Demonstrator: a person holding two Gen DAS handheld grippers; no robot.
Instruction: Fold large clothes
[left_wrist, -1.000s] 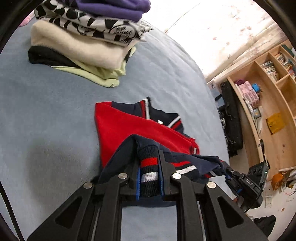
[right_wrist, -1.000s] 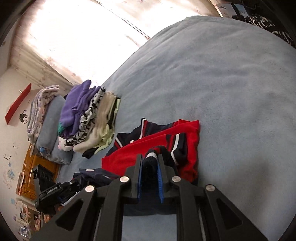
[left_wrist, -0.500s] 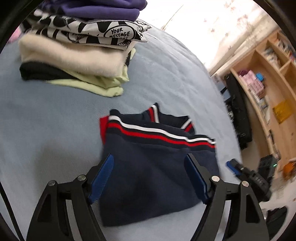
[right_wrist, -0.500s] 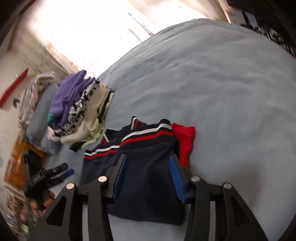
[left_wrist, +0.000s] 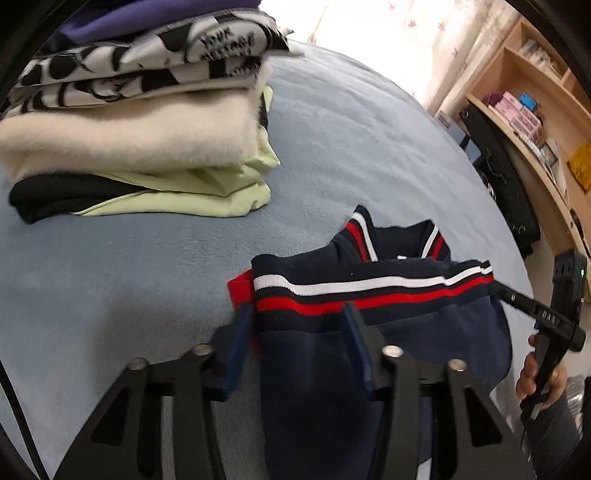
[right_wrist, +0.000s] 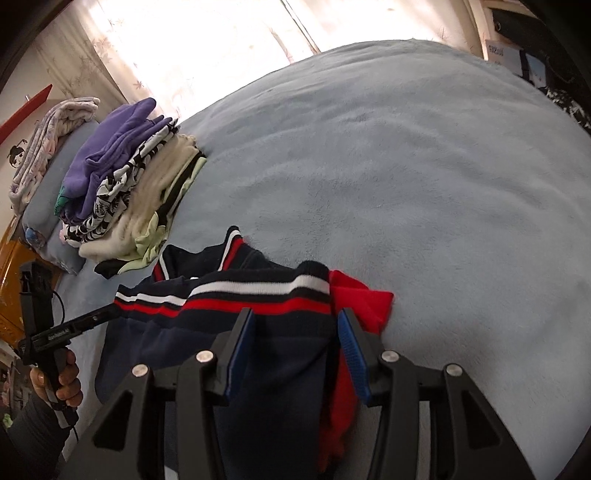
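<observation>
At lower centre of both wrist views, the soft, limp navy sweater (left_wrist: 369, 332) lies folded on the blue blanket (left_wrist: 369, 147), its thick striped hem the likeliest hold, straddled by the closing left gripper (left_wrist: 301, 325) and the parted right gripper (right_wrist: 295, 332), neither pressing it.

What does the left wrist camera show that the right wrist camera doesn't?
Only the left wrist view shows the wooden bookshelf and the right gripper at the sweater's far end. Only the right wrist view shows the floral bedding on a pillow and the left gripper. Both show the navy and red striped sweater and the stack of folded clothes on the blue blanket.
</observation>
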